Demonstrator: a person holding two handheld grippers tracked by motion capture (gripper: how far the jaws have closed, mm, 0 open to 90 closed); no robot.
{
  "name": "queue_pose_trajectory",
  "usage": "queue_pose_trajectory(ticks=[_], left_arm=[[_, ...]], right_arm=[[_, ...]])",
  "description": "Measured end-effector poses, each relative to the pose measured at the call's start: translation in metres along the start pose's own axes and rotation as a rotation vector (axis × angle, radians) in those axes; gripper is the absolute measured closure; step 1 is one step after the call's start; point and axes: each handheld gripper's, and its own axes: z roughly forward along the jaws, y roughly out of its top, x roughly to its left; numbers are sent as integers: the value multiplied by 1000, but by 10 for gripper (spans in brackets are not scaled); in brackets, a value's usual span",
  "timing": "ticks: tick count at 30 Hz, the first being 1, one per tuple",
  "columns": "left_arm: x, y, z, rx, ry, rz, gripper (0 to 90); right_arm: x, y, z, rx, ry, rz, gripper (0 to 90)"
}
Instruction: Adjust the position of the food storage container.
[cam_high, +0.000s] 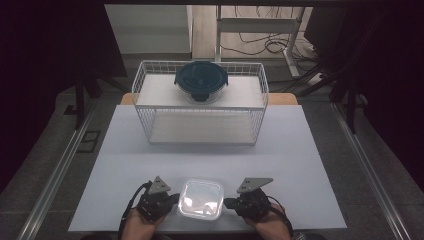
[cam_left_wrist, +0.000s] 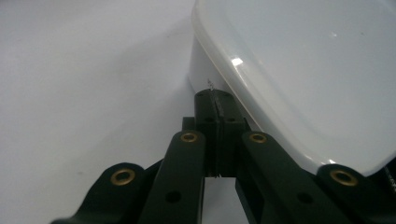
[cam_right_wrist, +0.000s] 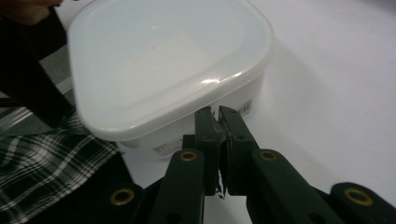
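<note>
White plastic box: a square box (cam_high: 201, 199) with a cloudy lid sits at the near edge of the worktop (cam_high: 280, 150), right between the two tools.
Box lid: it is on the box and looks flat and shiny; a bright spot of light shows on it.
Box label: in the right gripper view a small printed sticker is on the side wall of the box (cam_right_wrist: 168, 74), too small to read.
Left tool: the left tool (cam_high: 172, 200) is at the left side of the box, held by the left hand (cam_high: 142, 225). Its jaws are pressed together with nothing between them.
Left tool tip: in the left gripper view the left tool (cam_left_wrist: 215, 100) has its tip right at the wall of the box (cam_left_wrist: 299, 70), just under the lid's rim. I cannot tell if it touches.
Right tool: the right tool (cam_high: 227, 202) is at the right side of the box, held by the right hand (cam_high: 272, 227). Its jaws are closed too, with nothing in them.
Right tool tip: in the right gripper view the right tool (cam_right_wrist: 218, 115) points at the side of the box, just below the lid's edge.
Wire basket: a white wire basket (cam_high: 200, 131) stands at the far end of the worktop, well apart from the box.
Round bowl: a bowl with a dark blue lid (cam_high: 201, 80) sits on top of the basket.
Worktop: pale and flat.
Cloth: a checked sleeve or cloth (cam_right_wrist: 42, 172) shows low in the right gripper view.
</note>
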Motion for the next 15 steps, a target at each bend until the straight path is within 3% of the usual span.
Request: queue_pose_trajectory(ticks=[6, 10, 13, 15], left_arm=[[1, 0, 1, -3, -12, 3, 868], [16, -6, -4, -13, 30, -25, 655], [25, -9, -7, -36, 23, -21, 444], [28, -10, -8, -53, 1, -10, 355]], right_arm=[[-11, -2, -2, -13, -14, 16, 845], [-11, -2, -4, -12, -61, -8, 744], [-15, -3, -7, -18, -82, 5, 627], [-18, -4, -10, -22, -97, 20, 553]])
